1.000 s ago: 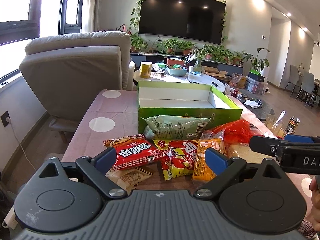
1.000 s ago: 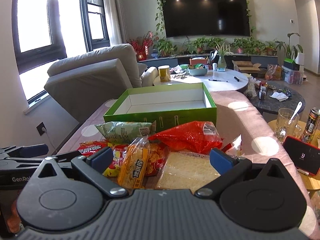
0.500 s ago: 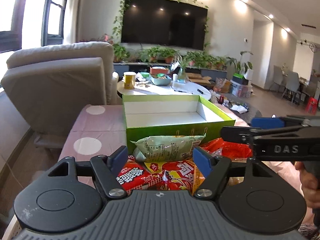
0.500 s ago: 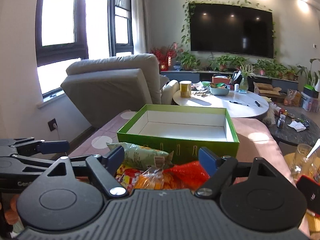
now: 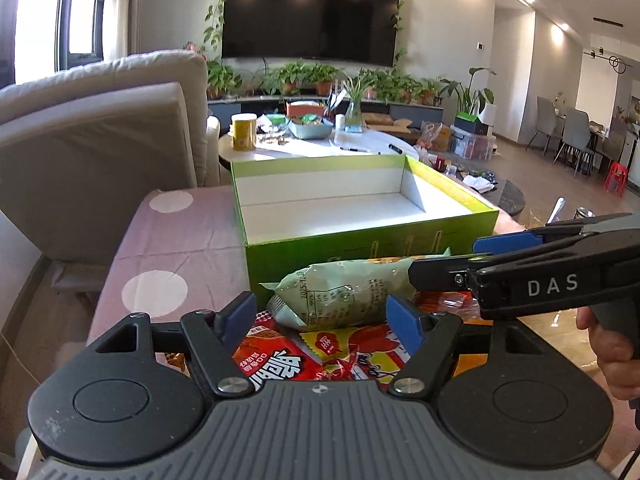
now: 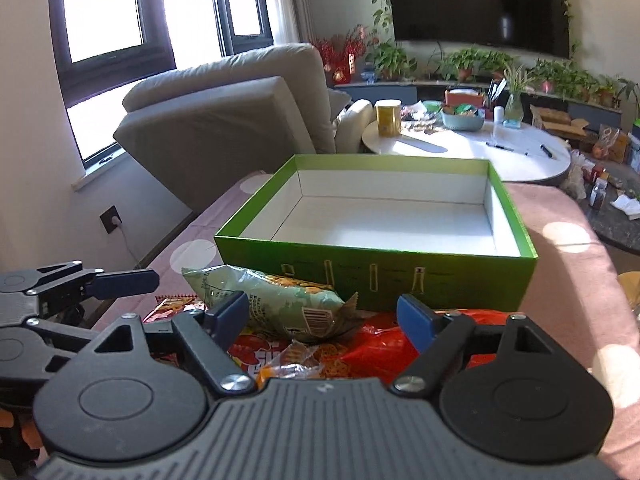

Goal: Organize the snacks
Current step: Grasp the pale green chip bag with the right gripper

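We hold both sets of jaws spread and empty: the left gripper (image 5: 322,317) hangs over the pale green bag (image 5: 344,298), and the right gripper (image 6: 322,316) hangs over that bag's crimped end and the red packets (image 6: 376,344) under it. The bag lies just in front of the green box (image 6: 376,280), touching its front wall. The box sits open on the dotted cloth (image 5: 176,240), with the sofa (image 5: 96,136) beyond its left side.

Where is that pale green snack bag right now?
The pale green snack bag lies on top of the red snack packets, just in front of the green box's near wall, seen centrally in both wrist views.
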Demonstrator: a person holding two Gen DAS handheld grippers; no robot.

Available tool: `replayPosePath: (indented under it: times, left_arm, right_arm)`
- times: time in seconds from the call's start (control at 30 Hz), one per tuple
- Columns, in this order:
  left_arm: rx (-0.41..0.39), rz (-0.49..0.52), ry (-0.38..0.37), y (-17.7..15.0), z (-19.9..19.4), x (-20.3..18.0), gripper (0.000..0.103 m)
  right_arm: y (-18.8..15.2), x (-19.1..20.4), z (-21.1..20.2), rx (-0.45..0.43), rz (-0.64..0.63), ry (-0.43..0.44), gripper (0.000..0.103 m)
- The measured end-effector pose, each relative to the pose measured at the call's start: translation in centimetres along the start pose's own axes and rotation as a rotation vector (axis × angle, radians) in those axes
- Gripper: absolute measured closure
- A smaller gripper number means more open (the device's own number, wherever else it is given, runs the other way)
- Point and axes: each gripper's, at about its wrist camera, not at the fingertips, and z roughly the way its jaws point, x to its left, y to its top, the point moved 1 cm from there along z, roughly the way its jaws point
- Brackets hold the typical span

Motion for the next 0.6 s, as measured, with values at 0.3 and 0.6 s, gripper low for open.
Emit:
replayPosePath:
  times: [0.3,0.6]
  left_arm:
    - [0.048,-0.024,-0.066,0.1,3.5,0.4,0.046]
    - [-0.044,0.001,-0.087,1.9,0.3,-1.3,0.048]
  right_arm:
    - [-0.1,-0.3,2.1,0.040,-0.002,-0.010,0.038]
    - [0.7,-0.4,1.6,0.014,0.022,0.019,0.046]
